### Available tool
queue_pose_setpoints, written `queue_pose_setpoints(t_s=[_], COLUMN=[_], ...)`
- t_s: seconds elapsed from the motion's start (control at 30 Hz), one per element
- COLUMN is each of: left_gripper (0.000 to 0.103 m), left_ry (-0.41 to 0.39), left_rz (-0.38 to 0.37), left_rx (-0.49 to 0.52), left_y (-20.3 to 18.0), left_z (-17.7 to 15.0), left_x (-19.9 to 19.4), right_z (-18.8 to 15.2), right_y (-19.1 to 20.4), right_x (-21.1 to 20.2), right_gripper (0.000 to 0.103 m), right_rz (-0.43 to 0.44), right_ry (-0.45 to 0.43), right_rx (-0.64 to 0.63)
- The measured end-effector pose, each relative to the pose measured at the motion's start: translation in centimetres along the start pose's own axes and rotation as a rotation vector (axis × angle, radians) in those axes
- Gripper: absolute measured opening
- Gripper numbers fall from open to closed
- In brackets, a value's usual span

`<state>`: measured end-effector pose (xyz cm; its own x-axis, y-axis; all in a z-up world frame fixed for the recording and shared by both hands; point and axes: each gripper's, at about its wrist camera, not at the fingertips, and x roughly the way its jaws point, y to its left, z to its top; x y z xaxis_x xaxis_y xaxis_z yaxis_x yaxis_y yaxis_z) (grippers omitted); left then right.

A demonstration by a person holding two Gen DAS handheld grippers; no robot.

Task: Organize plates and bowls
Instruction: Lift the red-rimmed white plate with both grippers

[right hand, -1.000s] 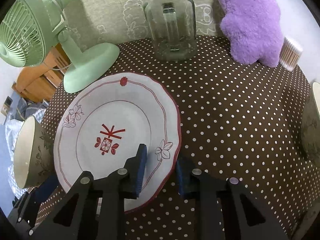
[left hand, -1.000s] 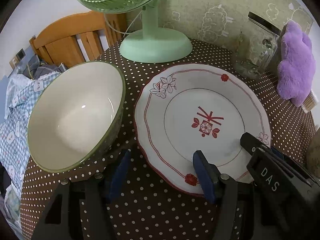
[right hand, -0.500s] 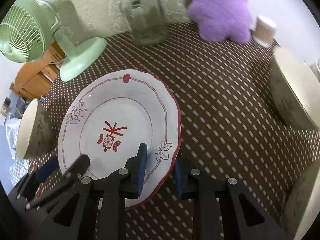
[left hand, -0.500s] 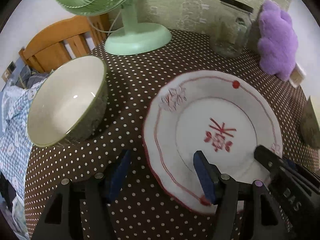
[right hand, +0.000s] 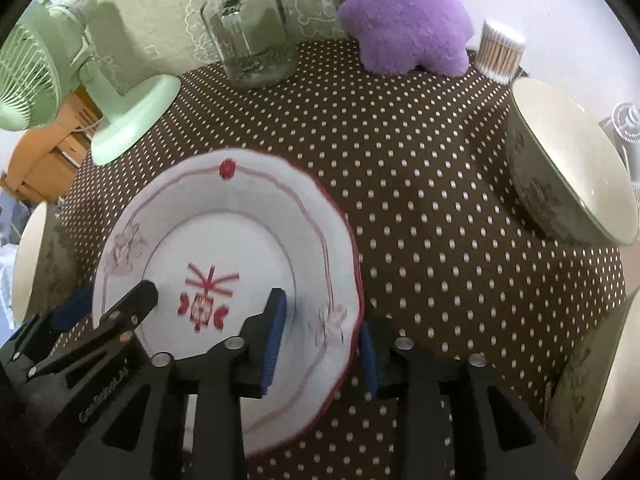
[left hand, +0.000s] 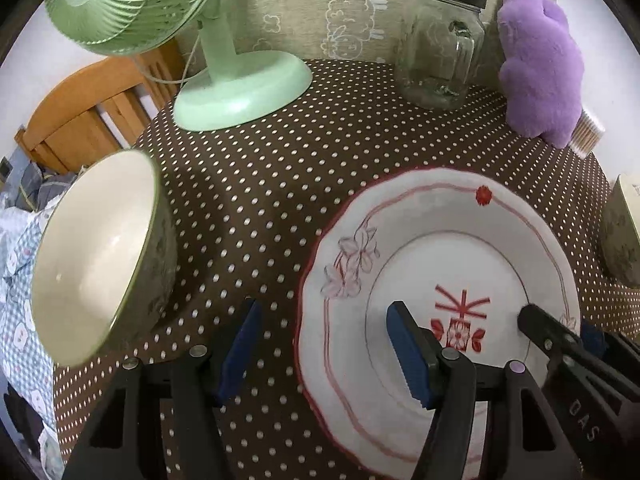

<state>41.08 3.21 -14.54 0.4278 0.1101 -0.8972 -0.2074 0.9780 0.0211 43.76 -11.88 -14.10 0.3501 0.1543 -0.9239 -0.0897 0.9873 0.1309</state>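
Observation:
A white plate (left hand: 440,280) with red flower trim is held over the dotted table; it also shows in the right wrist view (right hand: 224,248). My right gripper (right hand: 320,340) is shut on the plate's right rim, one finger above and one below. My left gripper (left hand: 324,344) is open, its jaws straddling the plate's left rim without clamping it. A cream bowl with a green rim (left hand: 96,256) stands at the left table edge. A second such bowl (right hand: 568,168) stands at the right edge, with another bowl or plate edge (right hand: 600,380) at the lower right.
A green desk fan (left hand: 240,88) stands at the back left, a glass jar (left hand: 440,48) at the back middle, a purple plush toy (left hand: 540,60) and a tub of cotton swabs (right hand: 500,52) at the back right. A wooden chair (left hand: 80,120) stands behind the table's left edge.
The plate has moved rightward and nearer with my right gripper, away from the left bowl. The right-hand bowl has come into view. My left gripper stays open beside the plate.

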Motion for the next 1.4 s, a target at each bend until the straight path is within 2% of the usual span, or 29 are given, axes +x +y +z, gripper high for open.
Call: queue_pose_setpoints(t_s=[0.07,0.13,0.17,0.2,0.43,0.67,1.13,1.4], left_gripper=[0.067,0.066,0.058,0.057,0.057,0.057,0.056,0.056], left_ry=[-0.002,0.016,0.029,0.032,0.011,-0.016,-0.084,-0.108], left_rz=[-0.019,-0.073,-0.101,-0.116,-0.083,-0.073,-0.056,-0.096], left_rx=[0.008,0.007,0.002,-0.016,0.006,0.005,-0.012,0.018], left_y=[-0.3,-0.3,-0.3,-0.4,-0.7,-1.4,-2.0,-1.0], left_z=[0.4,0.9,1.1,1.1,0.4,-0.3,-3.3,-5.7], left_x=[0.2,0.7,0.8,0.7,-0.3,-2.8,-10.4,-13.8], right_z=[0.7,1.2,1.3,1.5,1.4,0.6,-2.2,-5.5], right_y=[0.1,0.2,0.3,0.3,0.7,0.1,-0.9,-0.3], right_x=[0.4,0.8,0.9,1.0,0.9,-1.0,-8.3,-12.5], right_gripper=[0.045,0.048,0.048,0.047,0.047,0.047,0.047,0.047], right_rz=[0.000,0.005,0.006,0.013,0.014,0.024,0.046,0.014], right_ry=[-0.009,-0.010,-0.006,-0.001,0.014,-0.007,-0.061,-0.101], right_rx=[0.000,0.004,0.008,0.012,0.025,0.019,-0.024,-0.013])
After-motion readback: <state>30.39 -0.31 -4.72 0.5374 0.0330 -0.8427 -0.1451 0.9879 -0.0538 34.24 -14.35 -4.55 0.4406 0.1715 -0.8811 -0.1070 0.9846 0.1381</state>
